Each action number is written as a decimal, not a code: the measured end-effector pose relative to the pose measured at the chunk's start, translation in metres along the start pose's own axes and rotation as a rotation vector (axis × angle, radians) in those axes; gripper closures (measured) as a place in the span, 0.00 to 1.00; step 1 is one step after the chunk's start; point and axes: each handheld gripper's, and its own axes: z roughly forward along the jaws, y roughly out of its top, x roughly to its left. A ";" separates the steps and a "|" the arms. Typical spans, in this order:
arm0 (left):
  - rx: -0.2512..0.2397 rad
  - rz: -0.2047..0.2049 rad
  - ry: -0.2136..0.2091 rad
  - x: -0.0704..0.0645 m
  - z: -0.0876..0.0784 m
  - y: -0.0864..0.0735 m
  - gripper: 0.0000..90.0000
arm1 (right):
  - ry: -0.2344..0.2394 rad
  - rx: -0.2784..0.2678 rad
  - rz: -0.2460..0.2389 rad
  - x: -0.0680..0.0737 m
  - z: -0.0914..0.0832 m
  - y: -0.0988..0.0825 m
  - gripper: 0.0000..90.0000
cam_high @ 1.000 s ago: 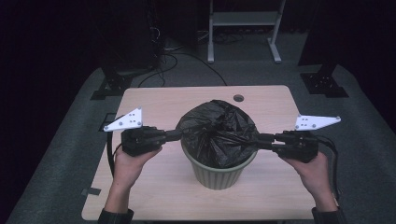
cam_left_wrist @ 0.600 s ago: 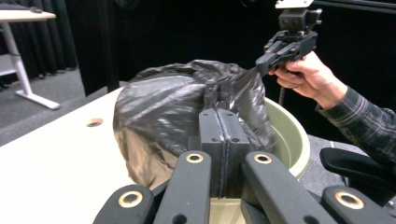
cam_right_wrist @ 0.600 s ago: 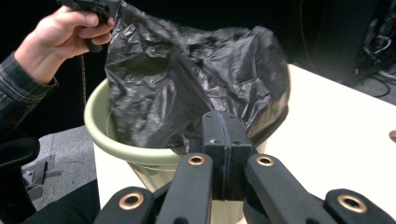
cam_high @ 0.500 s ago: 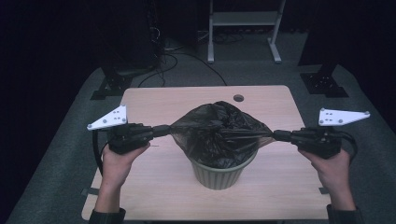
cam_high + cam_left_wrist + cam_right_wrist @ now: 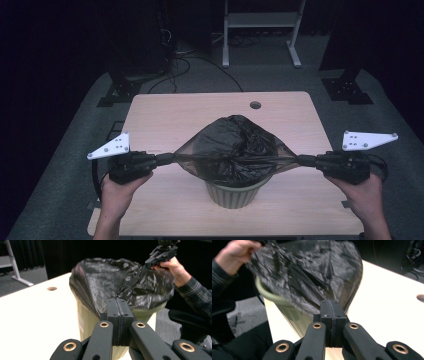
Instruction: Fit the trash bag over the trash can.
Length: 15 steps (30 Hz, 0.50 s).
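A black bin bag (image 5: 234,147) sits in a pale green waste bin (image 5: 235,194) near the table's front middle. The bag's rim is stretched wide to both sides above the bin's rim. My left gripper (image 5: 167,159) is shut on the bag's left edge, its jaws pressed together on the plastic (image 5: 119,302). My right gripper (image 5: 303,160) is shut on the bag's right edge (image 5: 331,305). In the left gripper view the bin (image 5: 86,320) stands just beyond the jaws, and the other hand with its gripper (image 5: 161,255) shows behind the bag.
The light wooden table (image 5: 165,117) has a round cable hole (image 5: 255,105) at its far middle. Beyond the table are a white stand (image 5: 260,20), dark equipment feet (image 5: 120,92) and cables on grey floor.
Both grippers have pulled apart sideways, stretching the bag's mouth much wider over the bin. The bag has gone from a bunched mound to a taut, wide shape.
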 end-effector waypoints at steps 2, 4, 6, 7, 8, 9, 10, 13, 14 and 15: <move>0.003 -0.018 0.002 0.001 0.000 -0.008 1.00 | -0.005 0.008 0.017 -0.002 0.001 -0.008 1.00; 0.014 -0.034 0.008 0.003 0.000 -0.016 1.00 | -0.003 0.015 0.035 -0.005 0.005 -0.015 1.00; 0.040 -0.041 0.034 0.006 0.001 -0.023 1.00 | -0.029 0.047 0.039 -0.007 0.010 -0.021 1.00; 0.052 -0.051 0.042 0.008 0.001 -0.027 1.00 | -0.039 0.064 0.044 -0.009 0.013 -0.024 1.00; 0.060 -0.056 0.047 0.009 0.001 -0.030 1.00 | -0.042 0.073 0.053 -0.011 0.015 -0.027 1.00; 0.075 -0.061 0.054 0.011 0.001 -0.032 1.00 | -0.041 0.075 0.059 -0.013 0.016 -0.029 1.00; 0.081 -0.066 0.055 0.012 0.001 -0.035 1.00 | -0.039 0.076 0.066 -0.015 0.017 -0.032 1.00; 0.124 -0.063 0.069 0.015 0.006 -0.042 1.00 | -0.028 0.076 0.086 -0.019 0.020 -0.039 1.00; 0.135 -0.071 0.070 0.017 0.010 -0.045 1.00 | -0.022 0.075 0.091 -0.019 0.023 -0.041 1.00; 0.143 -0.071 0.070 0.018 0.013 -0.048 1.00 | -0.021 0.081 0.092 -0.020 0.026 -0.043 1.00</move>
